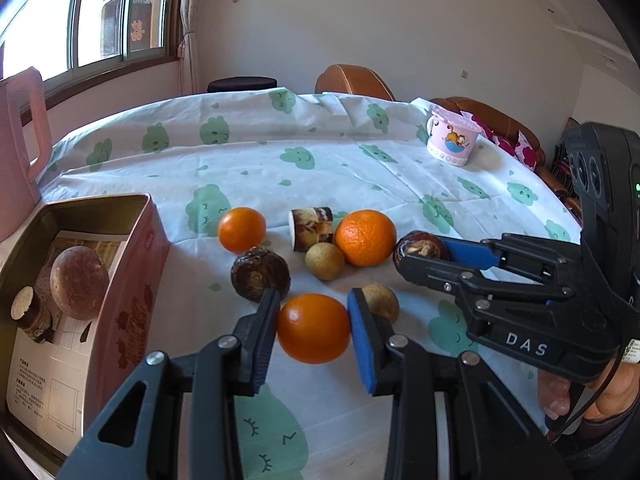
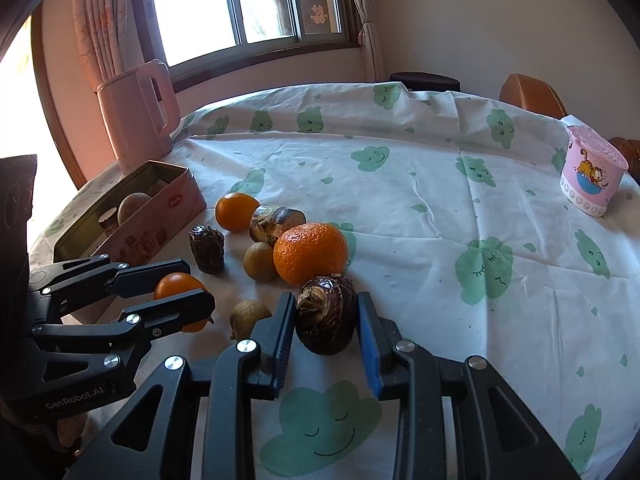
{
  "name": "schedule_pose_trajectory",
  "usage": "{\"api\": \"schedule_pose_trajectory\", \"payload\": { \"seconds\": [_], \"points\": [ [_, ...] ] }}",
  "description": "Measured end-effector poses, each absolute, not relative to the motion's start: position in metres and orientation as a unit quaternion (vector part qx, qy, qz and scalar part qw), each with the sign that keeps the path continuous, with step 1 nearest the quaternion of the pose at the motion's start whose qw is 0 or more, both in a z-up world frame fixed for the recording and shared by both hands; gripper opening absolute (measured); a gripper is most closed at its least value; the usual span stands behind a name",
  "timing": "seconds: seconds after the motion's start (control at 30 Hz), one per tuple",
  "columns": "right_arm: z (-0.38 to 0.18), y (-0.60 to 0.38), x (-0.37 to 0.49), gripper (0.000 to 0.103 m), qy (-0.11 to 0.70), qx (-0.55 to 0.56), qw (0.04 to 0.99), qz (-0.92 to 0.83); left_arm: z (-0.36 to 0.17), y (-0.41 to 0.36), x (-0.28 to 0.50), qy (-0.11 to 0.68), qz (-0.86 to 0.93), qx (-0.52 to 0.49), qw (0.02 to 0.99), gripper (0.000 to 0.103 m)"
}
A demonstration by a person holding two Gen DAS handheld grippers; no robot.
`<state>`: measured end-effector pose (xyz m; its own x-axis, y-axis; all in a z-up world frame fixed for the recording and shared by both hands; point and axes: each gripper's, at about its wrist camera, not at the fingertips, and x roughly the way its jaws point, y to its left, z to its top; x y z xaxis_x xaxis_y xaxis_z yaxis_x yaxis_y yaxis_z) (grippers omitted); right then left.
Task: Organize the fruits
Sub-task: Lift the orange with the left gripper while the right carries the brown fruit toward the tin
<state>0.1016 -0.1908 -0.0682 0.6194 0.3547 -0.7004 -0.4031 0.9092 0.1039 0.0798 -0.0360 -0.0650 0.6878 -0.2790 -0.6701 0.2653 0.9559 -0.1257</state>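
**Both tools set around fruit on the cloud-print desk**

Sunlit window and pale walls stand behind a round desk (image 1: pixel 328 168) covered in a white cloth with green clouds. The left tool (image 1: pixel 313 326) has its pads on either side of a small orange (image 1: pixel 313 328), closed against it on the cloth near the desk's front edge. The right tool (image 2: pixel 326 328) brackets a dark brown corm (image 2: pixel 327 314), with a sliver of cloth showing beside the right pad, so I cannot tell whether it grips. Just behind lie a big orange (image 2: pixel 310 252), two small tan fruits (image 2: pixel 260 261), a second small orange (image 2: pixel 236 211), a cut cane piece (image 2: pixel 276 220) and another dark corm (image 2: pixel 208 249). An open pink tin (image 1: pixel 120 280) at the left edge holds a round brown fruit (image 1: pixel 80 282). A pink jug (image 2: pixel 136 116) stands behind it; a cartoon cup (image 2: pixel 592 170) sits near the far right edge.
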Motion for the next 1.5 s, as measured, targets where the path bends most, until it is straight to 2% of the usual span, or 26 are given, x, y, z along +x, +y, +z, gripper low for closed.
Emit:
{"api": "schedule_pose_trajectory", "payload": {
  "seconds": [1.5],
  "points": [
    [-0.040, -0.198, 0.062, 0.032, 0.251, -0.040, 0.944, 0.212, -0.041, -0.015, 0.046, 0.252, -0.064, -0.022, 0.965, 0.037]
  ]
}}
